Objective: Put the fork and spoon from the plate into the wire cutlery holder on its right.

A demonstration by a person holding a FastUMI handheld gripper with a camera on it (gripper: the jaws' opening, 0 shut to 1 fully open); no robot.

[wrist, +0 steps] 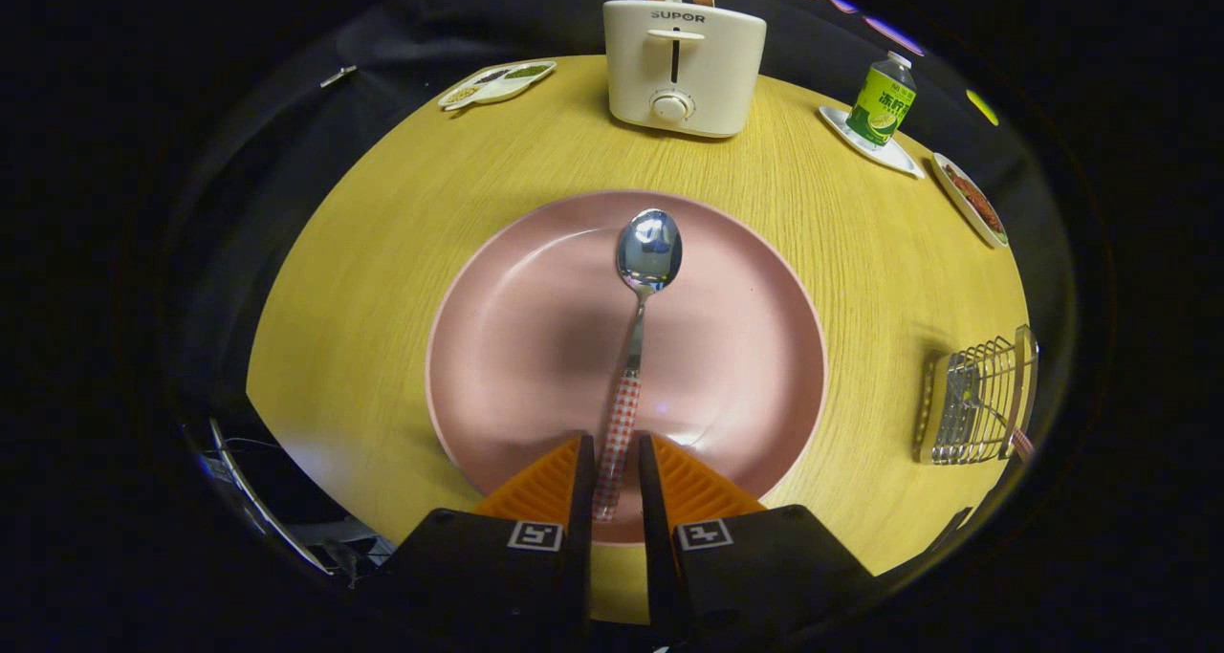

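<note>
The claw (612, 476) is seen nearest the camera, its two fingers (580, 481) drawn close on either side of the checked handle of the spoon (639, 309), which lies between them; whether both fingers actually press on the handle cannot be told. The spoon is laid on the pink plate (516, 347), its handle pointing back toward the claw and its shiny bowl lying beyond the fingers, near the far part of the plate. The plate is set in the middle of a round wooden table (382, 223). To the right of the plate, well apart from it and near the table's edge, the wire cutlery holder (975, 404) is found, and a checked handle is seen sticking out of it on its right side. Beyond the plate a cream toaster (684, 65) is stood, with bread slices in its slots. A green bottle (882, 100) is placed on a small white dish (894, 156) further right.
</note>
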